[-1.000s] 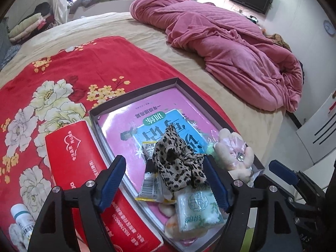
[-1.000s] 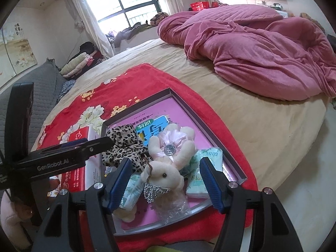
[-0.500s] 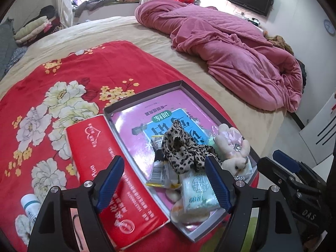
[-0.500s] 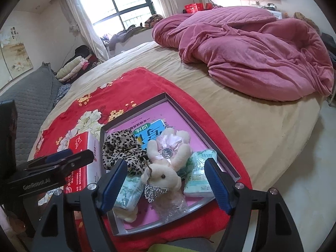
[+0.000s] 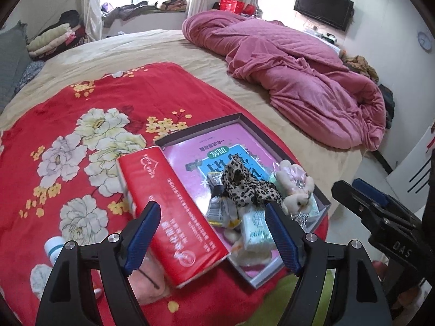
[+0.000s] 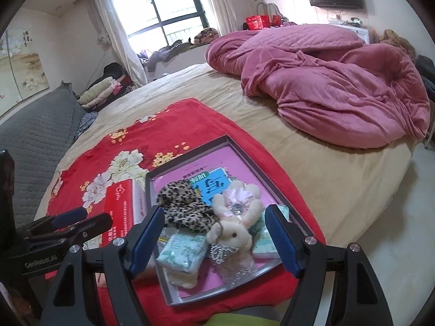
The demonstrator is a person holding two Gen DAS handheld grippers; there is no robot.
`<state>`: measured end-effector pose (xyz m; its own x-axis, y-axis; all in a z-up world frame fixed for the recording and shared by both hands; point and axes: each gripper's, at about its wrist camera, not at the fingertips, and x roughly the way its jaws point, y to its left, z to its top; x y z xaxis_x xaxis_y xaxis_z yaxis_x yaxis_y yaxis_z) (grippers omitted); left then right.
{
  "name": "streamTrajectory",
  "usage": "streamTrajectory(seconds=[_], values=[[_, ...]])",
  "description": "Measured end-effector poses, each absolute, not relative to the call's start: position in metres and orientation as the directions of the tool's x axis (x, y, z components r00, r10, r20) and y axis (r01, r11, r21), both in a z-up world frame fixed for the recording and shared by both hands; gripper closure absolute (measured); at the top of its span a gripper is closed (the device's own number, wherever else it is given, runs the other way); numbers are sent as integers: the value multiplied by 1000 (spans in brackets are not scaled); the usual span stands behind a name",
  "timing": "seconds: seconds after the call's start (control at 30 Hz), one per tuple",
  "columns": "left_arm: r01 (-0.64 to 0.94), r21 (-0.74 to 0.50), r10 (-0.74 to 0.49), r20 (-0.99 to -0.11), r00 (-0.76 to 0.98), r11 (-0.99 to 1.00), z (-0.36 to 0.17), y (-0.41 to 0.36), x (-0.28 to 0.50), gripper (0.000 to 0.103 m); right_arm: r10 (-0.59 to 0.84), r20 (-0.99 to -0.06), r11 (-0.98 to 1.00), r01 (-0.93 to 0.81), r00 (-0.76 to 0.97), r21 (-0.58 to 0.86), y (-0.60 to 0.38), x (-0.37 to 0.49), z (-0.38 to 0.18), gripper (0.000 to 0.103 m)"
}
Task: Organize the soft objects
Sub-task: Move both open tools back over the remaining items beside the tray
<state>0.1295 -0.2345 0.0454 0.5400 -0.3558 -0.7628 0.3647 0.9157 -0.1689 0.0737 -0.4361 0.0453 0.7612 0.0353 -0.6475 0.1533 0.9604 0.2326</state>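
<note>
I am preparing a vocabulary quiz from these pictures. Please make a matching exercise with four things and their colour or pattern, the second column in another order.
Column 1:
1. tissue box
2. scarf
3. plush bunny
4. quilt

Column 2:
a. leopard spots
b. cream with a pink bow
c. red
d. dark pink

Pairs: 1-c, 2-a, 3-b, 4-d

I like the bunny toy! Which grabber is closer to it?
Right. The right gripper hangs open with the plush bunny between its jaws; the left gripper sits beside it, over the red tissue box.
</note>
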Motion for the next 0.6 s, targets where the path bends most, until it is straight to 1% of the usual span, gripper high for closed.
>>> streamTrajectory(seconds=[0.23,0.6], values=[[322,-148,-314,-768,559,935,55,-205,114,23,65,-625,969,102,778,227,-411,71,61,27],[262,-156,-286,-758,586,952,66,-147,92,23,113,-610,987,-20,785,157,-349,63,85,27]])
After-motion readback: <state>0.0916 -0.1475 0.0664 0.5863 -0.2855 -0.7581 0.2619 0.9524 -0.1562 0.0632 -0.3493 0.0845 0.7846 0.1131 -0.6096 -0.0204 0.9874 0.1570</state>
